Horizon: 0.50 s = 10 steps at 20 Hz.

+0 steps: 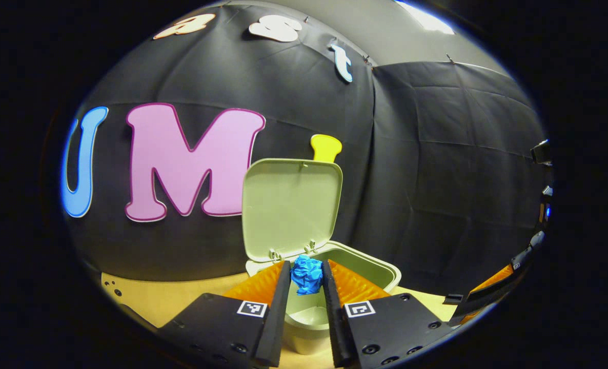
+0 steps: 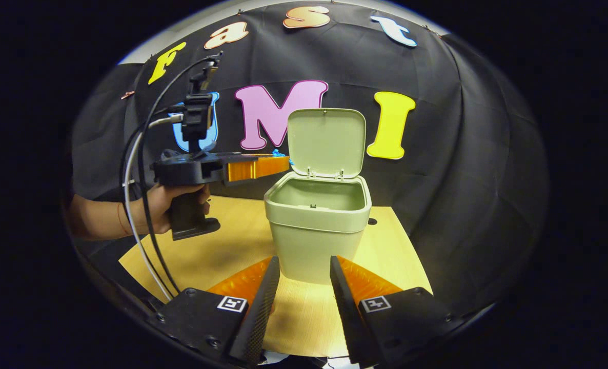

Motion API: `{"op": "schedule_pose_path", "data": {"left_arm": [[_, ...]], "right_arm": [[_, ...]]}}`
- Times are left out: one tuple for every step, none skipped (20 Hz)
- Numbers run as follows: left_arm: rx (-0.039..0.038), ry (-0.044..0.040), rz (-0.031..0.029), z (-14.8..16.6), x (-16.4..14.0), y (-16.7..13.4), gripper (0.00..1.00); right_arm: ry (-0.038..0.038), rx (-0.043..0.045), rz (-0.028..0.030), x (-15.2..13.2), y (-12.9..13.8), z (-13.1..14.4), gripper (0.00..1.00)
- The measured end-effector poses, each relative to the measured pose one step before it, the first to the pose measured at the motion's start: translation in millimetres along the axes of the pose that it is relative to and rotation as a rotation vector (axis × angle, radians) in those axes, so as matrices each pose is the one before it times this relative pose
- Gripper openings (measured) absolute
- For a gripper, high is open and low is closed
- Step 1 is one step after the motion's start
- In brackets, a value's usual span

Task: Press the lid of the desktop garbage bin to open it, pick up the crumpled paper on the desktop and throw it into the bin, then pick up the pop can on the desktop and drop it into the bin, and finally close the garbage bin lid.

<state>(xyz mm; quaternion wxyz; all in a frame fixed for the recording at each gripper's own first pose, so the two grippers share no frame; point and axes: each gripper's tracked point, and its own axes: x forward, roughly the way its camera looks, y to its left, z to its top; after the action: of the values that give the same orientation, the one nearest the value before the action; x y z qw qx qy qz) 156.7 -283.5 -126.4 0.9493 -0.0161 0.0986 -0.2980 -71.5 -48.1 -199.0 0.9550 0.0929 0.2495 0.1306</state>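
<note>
My left gripper (image 1: pixel 306 274) grips the blue crumpled paper (image 1: pixel 306 275) above the open bin (image 2: pixel 317 215), lid (image 2: pixel 326 143) upright; I should carry it fully over the opening before releasing, while my right gripper (image 2: pixel 304 287) waits empty, parted.

I log the garbage bin (image 2: pixel 317 233) as pale sage green all over, its raised lid (image 2: pixel 326 143) the same shade inside. The crumpled paper (image 1: pixel 307 275) reads bright blue. The desktop (image 2: pixel 211 256) is light tan with a faint wood grain. I note one white cable (image 2: pixel 129 195) beside black cables (image 2: pixel 145 169) near the hand (image 2: pixel 155 207).
</note>
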Motion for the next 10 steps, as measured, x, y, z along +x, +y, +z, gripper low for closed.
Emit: {"op": "schedule_pose_path", "data": {"left_arm": [[0.00138, 0.01279, -0.00289, -5.34, 5.29, 0.34, 0.41], [0.00434, 0.01299, -0.00400, -4.20, 3.21, -0.16, 0.41], [0.00597, 0.01255, -0.00330, -5.23, 2.88, -1.43, 0.41], [0.00648, 0.01154, -0.00039, -4.82, 3.47, -1.34, 0.41], [0.00364, 0.01001, -0.00224, -4.92, 3.89, -1.13, 0.41], [0.00127, 0.00835, 0.00025, -3.38, 1.13, -1.36, 0.42], [0.00087, 0.00679, -0.00083, -2.38, 0.09, 0.74, 0.43], [0.00046, 0.00368, 0.00018, -1.22, 0.15, -0.94, 0.47], [0.00098, 0.00310, 0.00152, -2.67, 0.62, 0.50, 0.48], [-0.00191, 0.00281, -0.00145, -1.26, 0.36, 0.24, 0.49]], "right_arm": [[0.00185, 0.00396, -0.00193, -0.26, -0.85, -0.11, 0.65], [0.00316, 0.00224, -0.00228, -0.13, -1.08, -2.02, 0.65], [0.00112, 0.00030, -0.00411, 0.05, -1.95, -0.56, 0.65], [0.00333, 0.00077, -0.00130, 0.24, -1.30, -1.00, 0.65], [0.00057, 0.00144, -0.00027, 1.20, 0.14, 0.03, 0.65], [0.00140, 0.00114, -0.00054, -0.15, -1.15, 0.30, 0.65], [0.00037, 0.00125, 0.00158, -0.19, -0.66, 0.46, 0.65], [0.00160, 0.00155, 0.00160, 0.51, -0.06, -0.43, 0.66], [0.00112, 0.00127, 0.00198, 0.40, 0.00, -0.35, 0.66], [0.00104, -0.00037, 0.00142, -1.42, 0.55, -0.20, 0.66]]}}
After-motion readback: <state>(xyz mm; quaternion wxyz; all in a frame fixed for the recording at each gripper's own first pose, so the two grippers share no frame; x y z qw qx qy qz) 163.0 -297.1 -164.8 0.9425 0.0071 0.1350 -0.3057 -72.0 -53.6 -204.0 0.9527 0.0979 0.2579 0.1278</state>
